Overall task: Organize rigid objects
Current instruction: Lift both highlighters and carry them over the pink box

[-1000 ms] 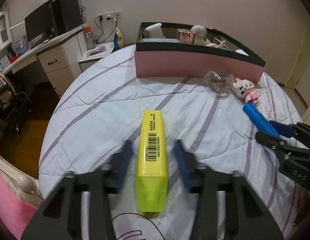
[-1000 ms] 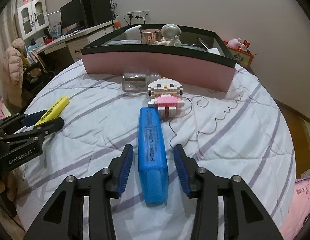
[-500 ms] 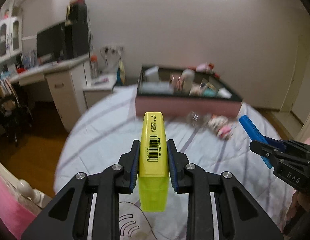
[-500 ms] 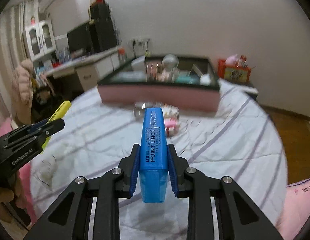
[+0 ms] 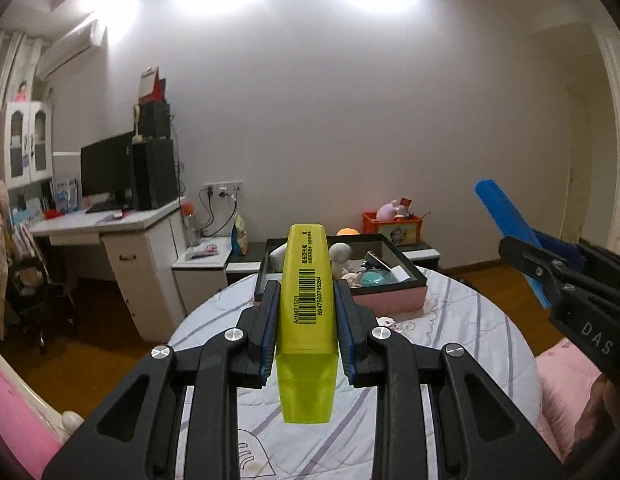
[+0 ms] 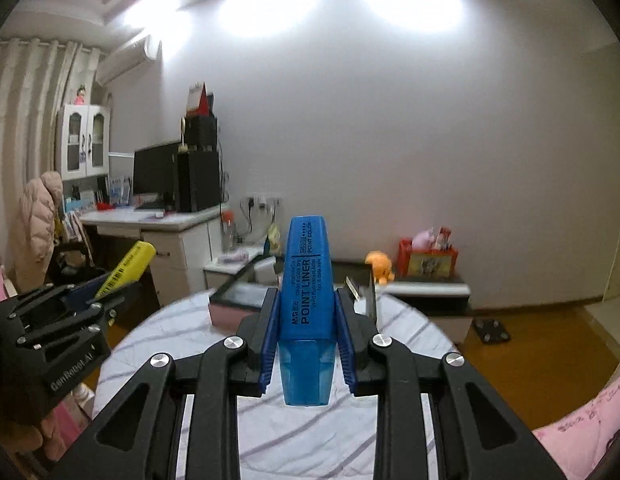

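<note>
Your left gripper (image 5: 308, 316) pinches the yellow highlighter (image 5: 307, 320), your right gripper (image 6: 306, 316), jaws just closed in, clamps the blue highlighter (image 6: 306, 312); both markers are raised above the striped bed (image 5: 462, 328), pointing toward the pink-sided tray (image 5: 390, 300) at its far end

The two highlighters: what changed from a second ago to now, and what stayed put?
Both were taken hold of and lifted off the bed. The left gripper closed on the yellow highlighter, and the right gripper, its jaws just closing, clamped the blue highlighter; both raised and tipped towards level. The pink-sided box and its contents stayed.
</note>
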The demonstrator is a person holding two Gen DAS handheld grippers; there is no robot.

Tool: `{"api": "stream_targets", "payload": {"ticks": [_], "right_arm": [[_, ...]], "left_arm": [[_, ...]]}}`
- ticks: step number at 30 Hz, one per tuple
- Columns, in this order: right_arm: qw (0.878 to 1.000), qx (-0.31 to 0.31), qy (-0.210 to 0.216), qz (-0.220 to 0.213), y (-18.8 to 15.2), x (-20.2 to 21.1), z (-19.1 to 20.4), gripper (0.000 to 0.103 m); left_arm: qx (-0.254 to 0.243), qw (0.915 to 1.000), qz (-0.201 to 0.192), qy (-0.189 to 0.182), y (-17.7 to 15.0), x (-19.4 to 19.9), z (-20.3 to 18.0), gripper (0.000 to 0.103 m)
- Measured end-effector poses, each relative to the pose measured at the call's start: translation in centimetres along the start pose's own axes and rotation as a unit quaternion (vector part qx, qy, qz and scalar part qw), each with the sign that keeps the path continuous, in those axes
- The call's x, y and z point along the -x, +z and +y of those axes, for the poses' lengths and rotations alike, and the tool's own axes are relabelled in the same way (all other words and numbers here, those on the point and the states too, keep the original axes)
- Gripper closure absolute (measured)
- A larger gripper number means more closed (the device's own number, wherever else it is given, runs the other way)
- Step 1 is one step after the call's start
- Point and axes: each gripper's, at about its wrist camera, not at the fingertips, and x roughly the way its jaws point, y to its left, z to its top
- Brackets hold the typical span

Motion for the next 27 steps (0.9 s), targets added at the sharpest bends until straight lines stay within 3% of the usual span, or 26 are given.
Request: {"api": "stream_targets", "payload": {"ticks": [8, 15, 27], "right_arm": [[1.0, -0.001, -0.003, -0.008, 1.2, 0.6, 0.0, 0.076], [1.0, -0.003, -0.001, -0.002, 1.3, 0.0, -0.2, 0.076], [1.0, 0.004, -0.007, 0.013, 2.7, -5.2, -1.9, 0.076]], "left_arm": [[-0.016, 0.9995, -0.026, -0.002, 1.8, 1.4, -1.1, 0.077], [-0.021, 0.9996, -0.019, -0.009, 2.2, 0.3, -1.7, 0.077], [-0.044, 0.9989, -0.008, -0.013, 4.2, -5.8, -3.1, 0.077]]}}
